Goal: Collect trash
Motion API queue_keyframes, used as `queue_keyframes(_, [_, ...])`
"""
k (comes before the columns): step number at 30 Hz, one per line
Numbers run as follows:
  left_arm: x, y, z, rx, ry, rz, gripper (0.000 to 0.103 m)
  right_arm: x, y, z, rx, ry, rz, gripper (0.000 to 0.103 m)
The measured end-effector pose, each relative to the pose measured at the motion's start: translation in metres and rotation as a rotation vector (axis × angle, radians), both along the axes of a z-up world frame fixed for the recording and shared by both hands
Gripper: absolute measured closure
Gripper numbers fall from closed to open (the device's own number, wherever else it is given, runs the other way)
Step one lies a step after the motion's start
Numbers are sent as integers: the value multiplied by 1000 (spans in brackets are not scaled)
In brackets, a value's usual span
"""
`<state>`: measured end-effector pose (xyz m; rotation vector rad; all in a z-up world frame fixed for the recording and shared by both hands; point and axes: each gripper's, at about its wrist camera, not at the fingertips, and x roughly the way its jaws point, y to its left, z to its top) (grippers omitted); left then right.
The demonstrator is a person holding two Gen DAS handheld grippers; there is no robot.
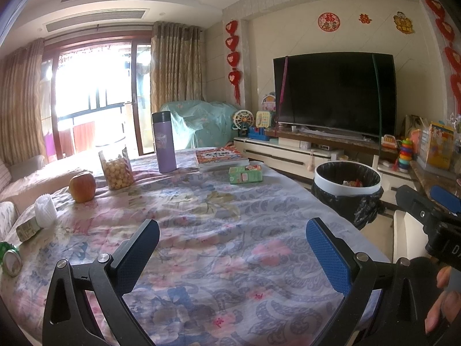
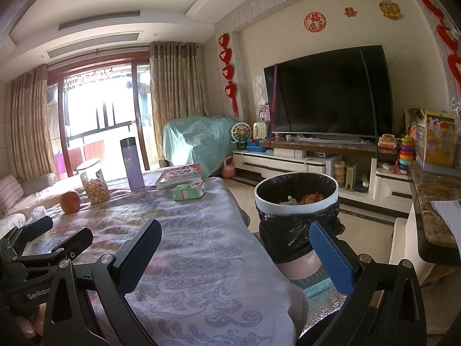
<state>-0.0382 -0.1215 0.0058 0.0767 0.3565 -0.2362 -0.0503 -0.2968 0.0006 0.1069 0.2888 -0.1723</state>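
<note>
My left gripper (image 1: 233,230) hangs open over the floral tablecloth (image 1: 219,248), holding nothing. Along the table's left edge lie a white foam net (image 1: 45,212), a small crumpled box (image 1: 27,229) and a green can (image 1: 10,256). A green carton (image 1: 245,174) lies at the far side, also the green carton (image 2: 188,191) in the right wrist view. A black-lined bin (image 2: 296,193) with some rubbish inside stands on the floor right of the table. My right gripper (image 2: 234,230) is open and empty above the table's right edge, near the bin (image 1: 347,184).
An apple (image 1: 82,186), a jar of yellow balls (image 1: 116,170), a purple flask (image 1: 163,142) and stacked books (image 1: 220,158) stand at the far side. A TV cabinet (image 2: 288,161) and a marble counter (image 2: 432,201) lie beyond the bin.
</note>
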Motion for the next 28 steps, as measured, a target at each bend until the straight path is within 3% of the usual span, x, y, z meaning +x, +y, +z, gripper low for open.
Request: queue_keyframes(28, [19, 10, -5, -20, 52, -6, 0, 23, -11, -7, 68, 78, 29, 0])
